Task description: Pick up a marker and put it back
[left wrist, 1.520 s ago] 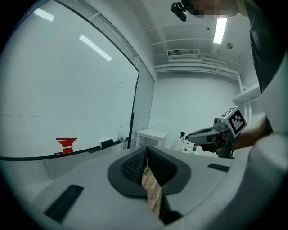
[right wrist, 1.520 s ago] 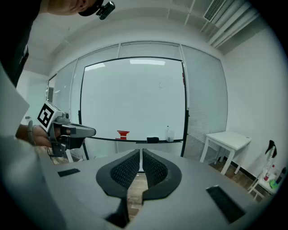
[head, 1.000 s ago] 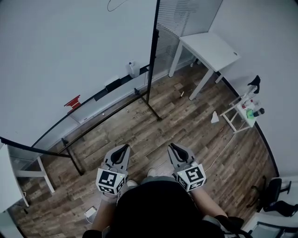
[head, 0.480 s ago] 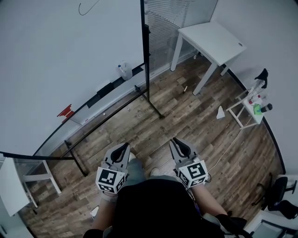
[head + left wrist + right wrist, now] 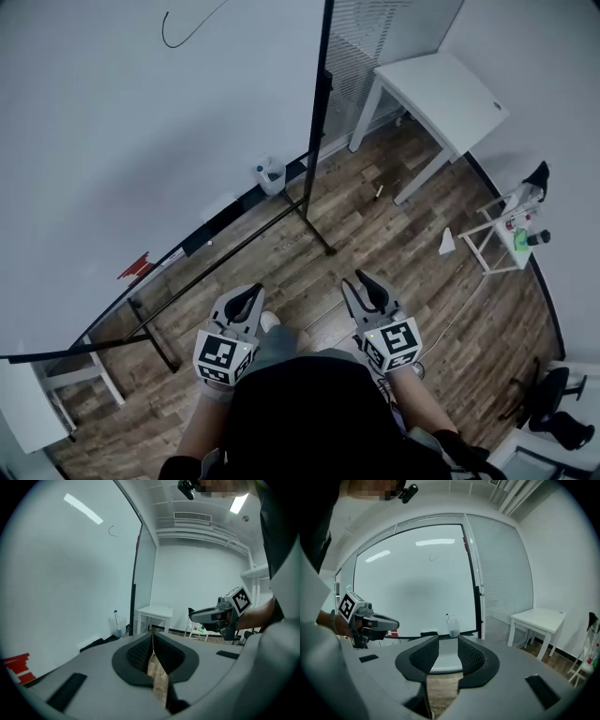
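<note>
A clear cup with a blue-capped marker stands on the whiteboard's tray. It also shows in the left gripper view as the cup and in the right gripper view as the cup. My left gripper is shut on nothing, its pads meeting at the tips. My right gripper has just been opening; its jaws stand apart with nothing between them. Both are held low in front of me, well short of the tray and cup.
The big whiteboard stands on a black frame with a red eraser on its tray. A white table stands at the back right, a small rack with bottles at the right wall, and an office chair at the lower right.
The whiteboard, its tray and the cup have drawn closer as both grippers moved toward them. The right gripper's jaws, closed before, now stand apart. The left stays shut.
</note>
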Available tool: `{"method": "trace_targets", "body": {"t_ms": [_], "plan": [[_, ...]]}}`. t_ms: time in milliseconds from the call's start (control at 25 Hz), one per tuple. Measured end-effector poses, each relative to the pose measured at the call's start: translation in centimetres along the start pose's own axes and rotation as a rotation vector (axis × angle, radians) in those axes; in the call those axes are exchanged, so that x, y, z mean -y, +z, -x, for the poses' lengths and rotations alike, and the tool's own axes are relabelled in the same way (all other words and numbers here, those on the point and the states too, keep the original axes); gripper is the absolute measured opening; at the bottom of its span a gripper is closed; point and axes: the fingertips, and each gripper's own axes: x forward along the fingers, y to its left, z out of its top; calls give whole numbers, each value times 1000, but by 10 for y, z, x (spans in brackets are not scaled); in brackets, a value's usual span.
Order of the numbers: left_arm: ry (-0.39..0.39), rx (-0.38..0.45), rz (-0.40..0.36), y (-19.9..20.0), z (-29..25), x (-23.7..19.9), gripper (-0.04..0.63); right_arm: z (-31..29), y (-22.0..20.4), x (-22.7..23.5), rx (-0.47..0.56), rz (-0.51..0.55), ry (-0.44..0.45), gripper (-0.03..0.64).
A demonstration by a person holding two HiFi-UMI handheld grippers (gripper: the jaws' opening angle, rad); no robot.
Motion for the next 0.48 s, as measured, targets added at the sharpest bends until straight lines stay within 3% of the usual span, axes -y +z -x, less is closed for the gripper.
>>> {"method": "trace_targets", "body": {"t_ms": [240,480], "plan": [[-21,-27,-16,4,-13,-61,23,-84,30,4,-11,32,11,138],[57,-25,35,8,-18,-99,23,-156,52,5,-41,81,86,144]]}}
